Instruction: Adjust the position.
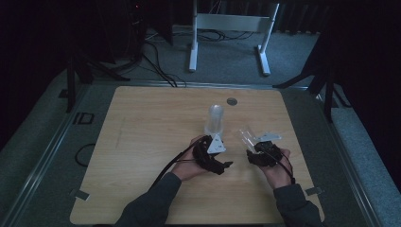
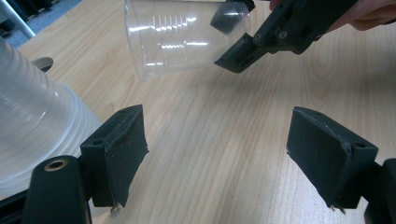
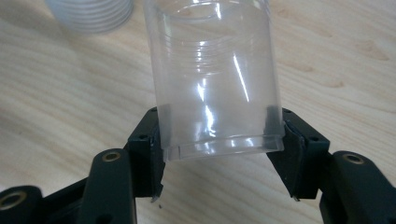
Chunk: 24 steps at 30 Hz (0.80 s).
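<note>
On the wooden table (image 1: 142, 142) stands a stack of clear plastic cups (image 1: 216, 119), upside down. My left gripper (image 1: 218, 156) is just in front of it. Its jaws stand open over bare wood (image 2: 217, 140), and the stack (image 2: 32, 126) lies outside the left jaw. My right gripper (image 1: 255, 149) is shut on a single clear cup (image 1: 246, 137), pinching it near its base (image 3: 215, 79) with the cup tilted above the table. In the left gripper view that cup (image 2: 182, 37) hangs at the top, with the right gripper (image 2: 236, 35) clamped on it.
A round grey grommet (image 1: 231, 101) sits in the table's far edge. Beyond the table are a white desk frame (image 1: 231, 23) and cables (image 1: 156, 66) on the grey floor. In the right gripper view the cup stack (image 3: 93, 14) shows at the top left.
</note>
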Motion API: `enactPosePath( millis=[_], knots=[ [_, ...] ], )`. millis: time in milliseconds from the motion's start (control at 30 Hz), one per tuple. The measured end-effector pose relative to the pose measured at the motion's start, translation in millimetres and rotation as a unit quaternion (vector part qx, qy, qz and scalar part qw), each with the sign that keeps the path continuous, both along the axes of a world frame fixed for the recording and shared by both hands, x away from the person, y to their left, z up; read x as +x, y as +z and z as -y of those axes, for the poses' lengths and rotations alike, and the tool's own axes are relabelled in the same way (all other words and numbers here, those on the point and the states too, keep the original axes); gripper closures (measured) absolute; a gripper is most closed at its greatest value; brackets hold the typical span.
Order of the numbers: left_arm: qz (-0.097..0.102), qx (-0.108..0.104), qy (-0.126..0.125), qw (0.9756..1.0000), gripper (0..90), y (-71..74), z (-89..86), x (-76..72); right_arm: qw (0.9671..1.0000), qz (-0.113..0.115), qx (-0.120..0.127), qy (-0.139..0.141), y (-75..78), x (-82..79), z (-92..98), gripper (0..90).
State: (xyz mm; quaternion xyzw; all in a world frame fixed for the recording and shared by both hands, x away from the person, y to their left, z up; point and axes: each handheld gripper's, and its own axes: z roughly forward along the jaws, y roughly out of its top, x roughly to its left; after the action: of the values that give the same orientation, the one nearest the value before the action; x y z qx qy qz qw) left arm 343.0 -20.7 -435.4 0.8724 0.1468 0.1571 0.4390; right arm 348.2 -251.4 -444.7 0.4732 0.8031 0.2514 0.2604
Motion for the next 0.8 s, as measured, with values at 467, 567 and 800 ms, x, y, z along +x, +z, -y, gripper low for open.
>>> enactPosePath(
  millis=[467, 567, 800],
  knots=[
    [-0.007, -0.021, 0.026, 0.9994, 21.0, 3.8, -3.6, 7.2, 0.9981, 0.053, 0.02, -0.027, 6.5, 15.4, -2.1, 41.9],
    [-0.012, -0.033, 0.033, 0.9988, 21.6, 6.1, -4.3, 10.0, 0.9966, 0.069, 0.029, -0.033, 8.7, 15.6, -0.9, 41.9],
    [-0.028, -0.054, 0.051, 0.9968, 22.7, 9.5, -5.9, 18.7, 0.9921, 0.106, 0.049, -0.047, 8.6, 13.6, -2.9, 41.9]
  ],
)
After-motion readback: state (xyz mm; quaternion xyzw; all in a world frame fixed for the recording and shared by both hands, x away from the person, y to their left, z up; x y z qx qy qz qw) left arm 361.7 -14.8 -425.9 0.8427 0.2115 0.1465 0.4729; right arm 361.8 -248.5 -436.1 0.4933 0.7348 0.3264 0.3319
